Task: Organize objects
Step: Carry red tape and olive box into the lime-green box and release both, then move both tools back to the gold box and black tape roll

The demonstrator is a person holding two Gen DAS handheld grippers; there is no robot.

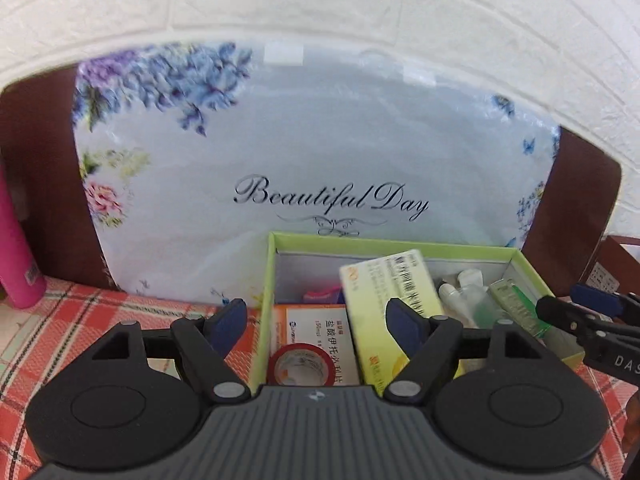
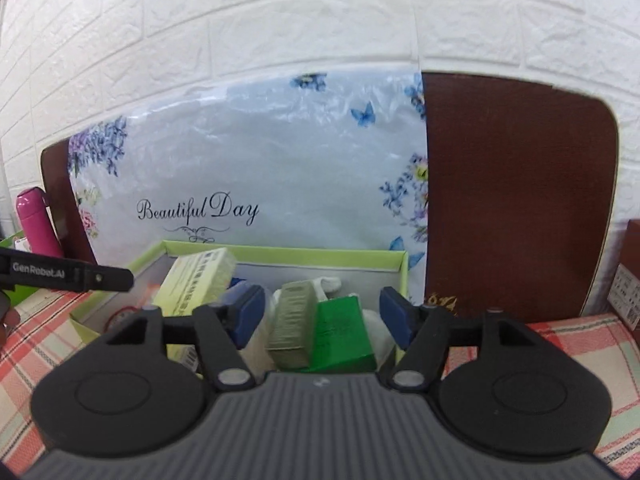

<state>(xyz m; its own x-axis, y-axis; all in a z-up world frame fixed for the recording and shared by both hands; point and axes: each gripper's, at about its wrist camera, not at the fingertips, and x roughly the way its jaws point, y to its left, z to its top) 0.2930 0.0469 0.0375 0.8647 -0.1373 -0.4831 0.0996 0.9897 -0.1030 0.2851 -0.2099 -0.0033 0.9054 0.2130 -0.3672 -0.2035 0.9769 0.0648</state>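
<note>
A light-green open box stands on the plaid cloth and holds several items. In it are a tilted yellow-green medicine carton, an orange-and-white carton, a red tape roll, white small bottles, a grey-green carton and a green carton. My left gripper is open and empty over the box's left half. My right gripper is open and empty over the box's right half, astride the green cartons; it also shows in the left wrist view.
A floral "Beautiful Day" bag leans on a dark brown board before the white brick wall. A pink bottle stands at left. A brown box sits at right. Red plaid cloth covers the table.
</note>
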